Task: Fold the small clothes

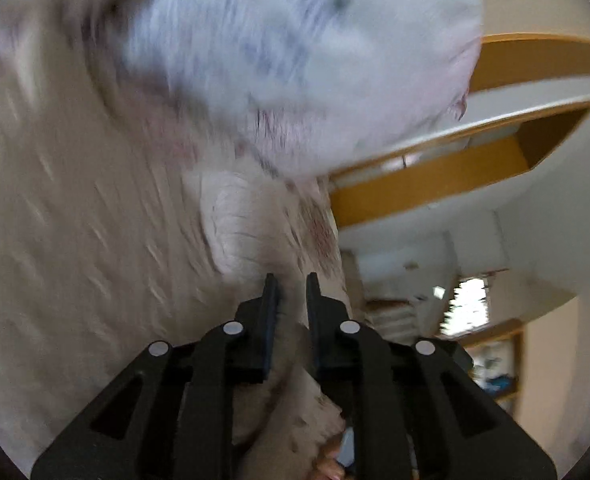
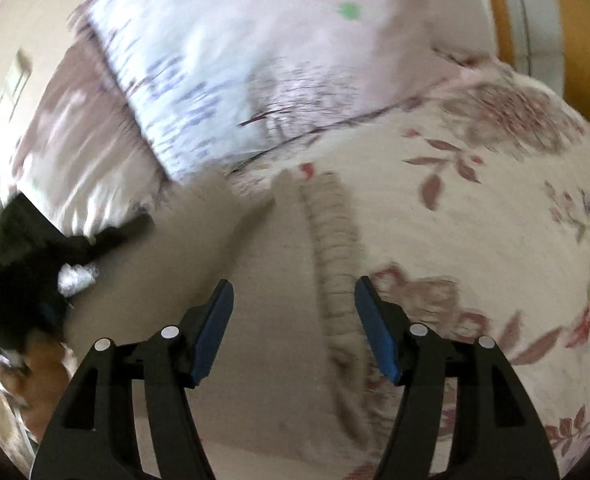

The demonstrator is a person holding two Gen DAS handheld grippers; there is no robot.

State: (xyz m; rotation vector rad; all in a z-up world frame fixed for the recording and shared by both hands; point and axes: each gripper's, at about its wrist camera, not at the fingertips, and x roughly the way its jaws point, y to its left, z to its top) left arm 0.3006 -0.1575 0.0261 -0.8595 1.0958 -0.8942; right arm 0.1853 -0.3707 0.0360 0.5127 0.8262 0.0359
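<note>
A beige knitted garment (image 1: pixel 79 216) fills the left of the left wrist view. My left gripper (image 1: pixel 292 284) is shut on a fold of it, near its ribbed cuff (image 1: pixel 235 224). In the right wrist view the same beige garment (image 2: pixel 279 280) lies on the floral bedspread (image 2: pixel 495 200), its ribbed edge (image 2: pixel 335 256) running between the fingers. My right gripper (image 2: pixel 294 292) is open and empty just above the garment. The left gripper (image 2: pixel 27 272) shows as a dark blurred shape at the left, on the garment's far edge. Both views are motion-blurred.
A white pillow with blue print (image 2: pixel 199 80) lies at the head of the bed and also shows in the left wrist view (image 1: pixel 295 56). A wooden headboard (image 2: pixel 575 40) stands behind. Shelves and a window (image 1: pixel 467 304) are at the right.
</note>
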